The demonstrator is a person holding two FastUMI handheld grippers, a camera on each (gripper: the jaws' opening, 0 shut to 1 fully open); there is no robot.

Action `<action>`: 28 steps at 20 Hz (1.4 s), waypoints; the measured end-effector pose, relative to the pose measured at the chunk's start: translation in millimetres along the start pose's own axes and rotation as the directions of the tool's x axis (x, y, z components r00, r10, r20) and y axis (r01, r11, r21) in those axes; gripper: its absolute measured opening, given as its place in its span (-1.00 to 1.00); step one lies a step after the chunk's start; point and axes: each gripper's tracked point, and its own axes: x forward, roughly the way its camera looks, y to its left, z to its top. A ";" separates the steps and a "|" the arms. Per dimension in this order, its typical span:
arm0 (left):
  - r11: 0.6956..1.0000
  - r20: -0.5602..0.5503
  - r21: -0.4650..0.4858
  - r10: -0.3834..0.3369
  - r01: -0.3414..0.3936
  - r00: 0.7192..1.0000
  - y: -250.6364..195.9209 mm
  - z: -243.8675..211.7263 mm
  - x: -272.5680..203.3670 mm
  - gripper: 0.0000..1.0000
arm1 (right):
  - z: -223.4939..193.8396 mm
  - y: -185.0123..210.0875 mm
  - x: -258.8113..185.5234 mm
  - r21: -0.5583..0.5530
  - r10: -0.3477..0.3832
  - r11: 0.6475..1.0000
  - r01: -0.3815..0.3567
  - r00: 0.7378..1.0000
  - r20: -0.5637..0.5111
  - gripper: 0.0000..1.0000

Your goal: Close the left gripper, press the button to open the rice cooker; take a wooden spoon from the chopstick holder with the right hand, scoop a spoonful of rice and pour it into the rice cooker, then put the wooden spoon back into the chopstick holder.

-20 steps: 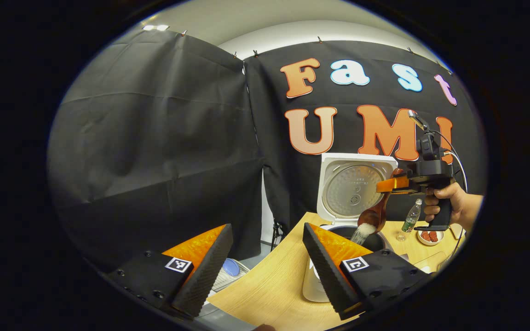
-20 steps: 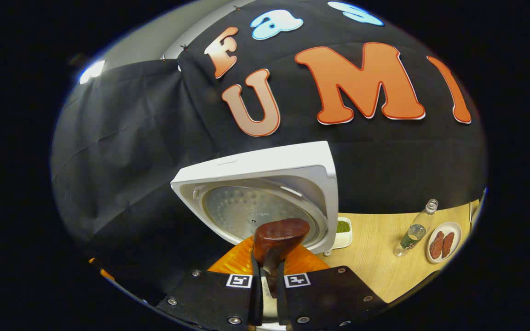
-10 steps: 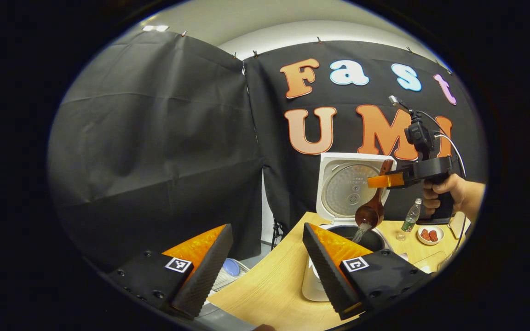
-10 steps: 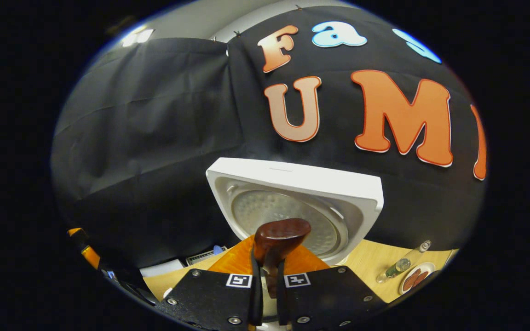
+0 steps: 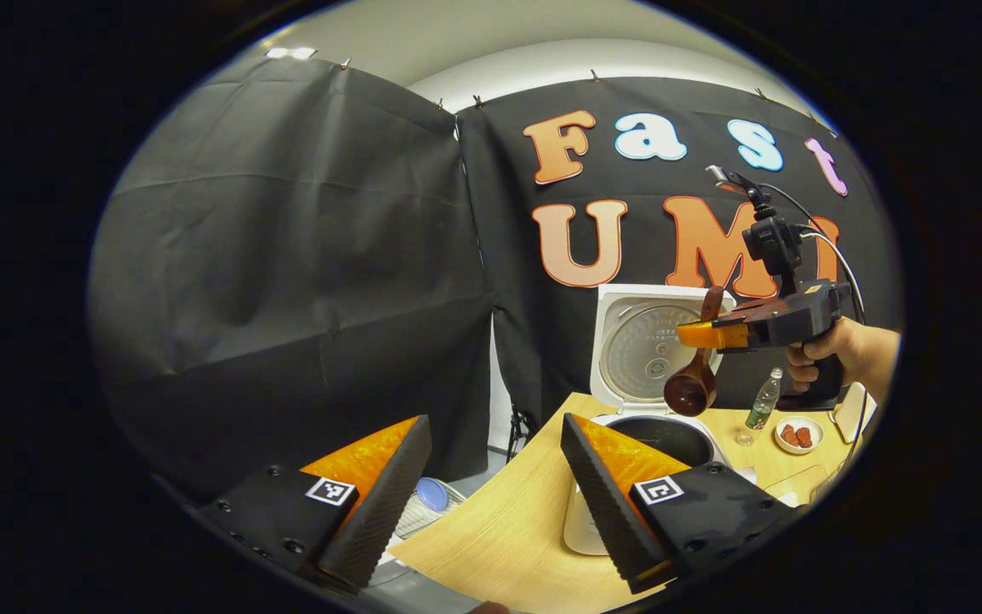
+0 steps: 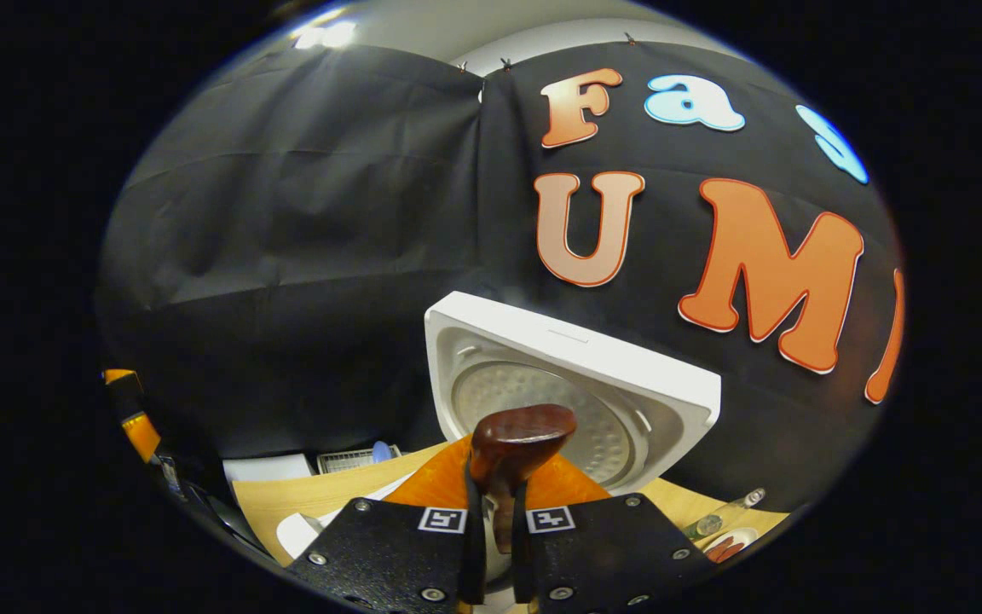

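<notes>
The white rice cooker stands open on the wooden table, its lid upright and the dark inner pot showing. In the left gripper view my right gripper hovers above the pot, held by a hand and shut on the wooden spoon, whose bowl hangs down with nothing falling from it. In the right gripper view the right gripper clamps the spoon's handle in front of the lid. My left gripper is open, low at the table's near left edge.
A plastic bottle and a small plate with red pieces stand to the right of the cooker. A white rack with a blue item lies below the table's left edge. Black cloth walls close the back and left.
The right gripper has risen and tilted, lifting the spoon higher above the pot. Rice was falling from the spoon; the stream has stopped. My left gripper has stayed put.
</notes>
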 end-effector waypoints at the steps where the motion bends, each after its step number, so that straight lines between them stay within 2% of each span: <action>1: 1.000 0.002 0.002 0.000 0.000 1.000 -0.2 0.2 -2.2 1.00 | -2.9 -2.6 -2.8 0.041 0.004 0.999 -0.003 1.000 -0.006 -0.77; 7: 1.000 -0.001 0.019 -0.010 0.010 1.000 -15.8 1.6 -17.3 1.00 | -13.1 -36.5 -44.2 0.249 -0.018 0.968 0.020 1.000 -0.012 -0.77; 13: 0.998 -0.011 0.029 -0.058 0.058 0.998 -58.7 0.5 -33.8 1.00 | -44.9 -89.3 -111.9 0.417 -0.062 0.907 0.061 0.998 -0.012 -0.77; 22: 0.982 -0.010 0.051 -0.180 0.180 0.984 -150.0 7.5 -53.2 1.00 | -116.4 -183.3 -216.1 0.512 -0.215 0.832 0.213 0.975 -0.057 -0.77; 28: 0.964 -0.032 0.057 -0.257 0.258 0.966 -207.3 3.3 -65.4 1.00 | -172.4 -227.5 -280.8 0.594 -0.291 0.750 0.290 0.952 -0.097 -0.77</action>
